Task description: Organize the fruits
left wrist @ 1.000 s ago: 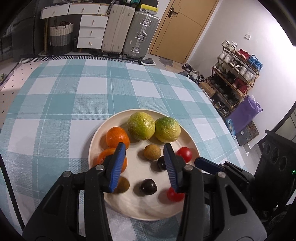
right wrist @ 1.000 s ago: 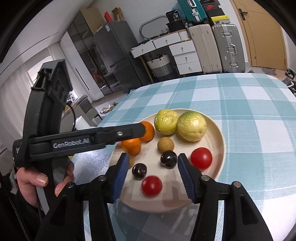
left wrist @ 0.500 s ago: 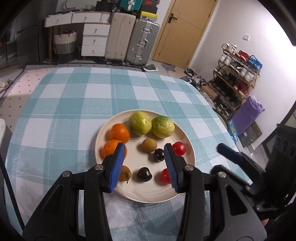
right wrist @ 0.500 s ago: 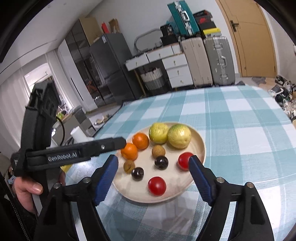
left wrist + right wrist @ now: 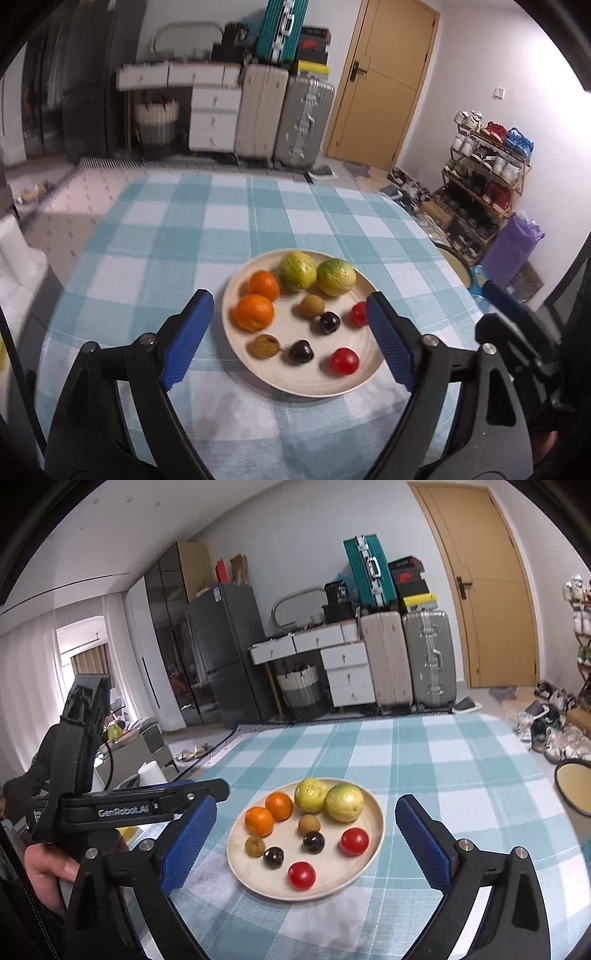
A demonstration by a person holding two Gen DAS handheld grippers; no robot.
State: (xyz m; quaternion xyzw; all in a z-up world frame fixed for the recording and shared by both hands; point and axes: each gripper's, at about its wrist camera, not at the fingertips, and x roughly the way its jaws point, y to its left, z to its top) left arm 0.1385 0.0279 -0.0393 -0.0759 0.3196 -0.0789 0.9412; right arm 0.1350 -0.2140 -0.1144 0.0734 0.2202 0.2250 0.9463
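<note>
Fruits [image 5: 295, 317] on plate [image 5: 258, 373] (paired rows, touching)

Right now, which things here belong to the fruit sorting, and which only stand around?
For the job:
plate
two oranges
two green-yellow fruits
two red tomatoes
two dark fruits
two small brown fruits

Standing around:
suitcases
drawers
shoe rack

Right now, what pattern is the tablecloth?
Teal-and-white check on the tablecloth; right wrist view shows it best.
</note>
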